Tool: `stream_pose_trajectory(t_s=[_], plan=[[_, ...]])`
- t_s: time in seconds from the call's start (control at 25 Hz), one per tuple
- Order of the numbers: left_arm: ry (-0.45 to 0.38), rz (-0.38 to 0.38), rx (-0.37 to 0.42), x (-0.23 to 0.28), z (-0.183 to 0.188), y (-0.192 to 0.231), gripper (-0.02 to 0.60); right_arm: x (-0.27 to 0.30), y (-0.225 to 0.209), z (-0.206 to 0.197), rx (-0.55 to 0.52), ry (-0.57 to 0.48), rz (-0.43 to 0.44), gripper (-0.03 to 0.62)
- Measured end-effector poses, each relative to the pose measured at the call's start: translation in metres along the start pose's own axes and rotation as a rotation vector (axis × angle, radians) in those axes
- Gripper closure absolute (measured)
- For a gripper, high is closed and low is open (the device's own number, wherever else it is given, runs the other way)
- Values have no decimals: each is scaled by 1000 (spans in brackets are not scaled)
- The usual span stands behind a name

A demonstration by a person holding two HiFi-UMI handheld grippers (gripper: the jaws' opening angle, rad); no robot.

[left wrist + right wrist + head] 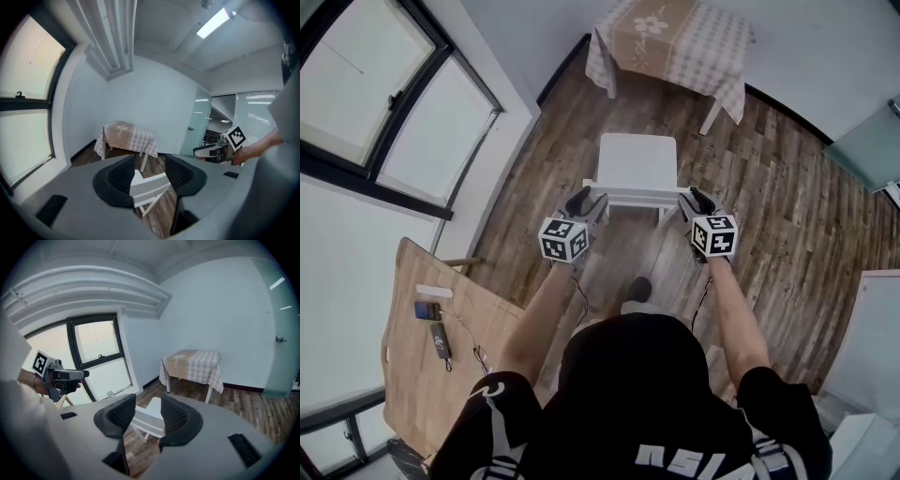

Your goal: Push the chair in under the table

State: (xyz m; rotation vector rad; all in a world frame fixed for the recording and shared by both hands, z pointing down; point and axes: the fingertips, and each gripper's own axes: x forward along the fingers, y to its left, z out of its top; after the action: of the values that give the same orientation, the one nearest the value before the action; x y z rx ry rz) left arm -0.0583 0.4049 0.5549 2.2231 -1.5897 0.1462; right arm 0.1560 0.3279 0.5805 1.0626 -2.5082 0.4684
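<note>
A white chair [637, 161] with a flat, square seat stands at frame centre on the dark wood-plank floor [787, 206], apart from the desk [675, 42] draped in checked cloth at the top. The left hand-held gripper [589, 203] and right hand-held gripper [692, 200] sit at its backrest corners. Their ribbed black jaws are apart, and the white rail shows between them.

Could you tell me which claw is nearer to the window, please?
Left. The left claw is at the corner of the chair on the window side; the right claw is at the opposite corner, farther away.
</note>
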Motion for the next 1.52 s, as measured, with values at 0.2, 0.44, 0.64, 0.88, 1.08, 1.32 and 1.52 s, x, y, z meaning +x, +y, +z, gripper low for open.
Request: stream_pose_trajectory(t_s=[0.2, 0.44, 0.64, 0.88, 1.08, 1.32, 1.52], plan=[[74, 45, -55, 23, -23, 17, 314, 16, -22, -14, -7, 49, 29, 306], [159, 132, -66, 42, -44, 46, 229, 41, -42, -36, -13, 130, 28, 212], [253, 189, -60, 55, -69, 67, 211, 59, -53, -64, 36, 218, 20, 201], [369, 240, -63, 78, -98, 90, 210, 77, -64, -86, 115, 276, -17, 201], [391, 236, -96, 87, -113, 98, 210, 92, -71, -88, 97, 307, -37, 201], [379, 233, -122, 100, -113, 104, 212, 107, -73, -93, 118, 331, -80, 229], [416, 196, -121, 108, -119, 106, 209, 107, -76, -96, 137, 341, -93, 233]])
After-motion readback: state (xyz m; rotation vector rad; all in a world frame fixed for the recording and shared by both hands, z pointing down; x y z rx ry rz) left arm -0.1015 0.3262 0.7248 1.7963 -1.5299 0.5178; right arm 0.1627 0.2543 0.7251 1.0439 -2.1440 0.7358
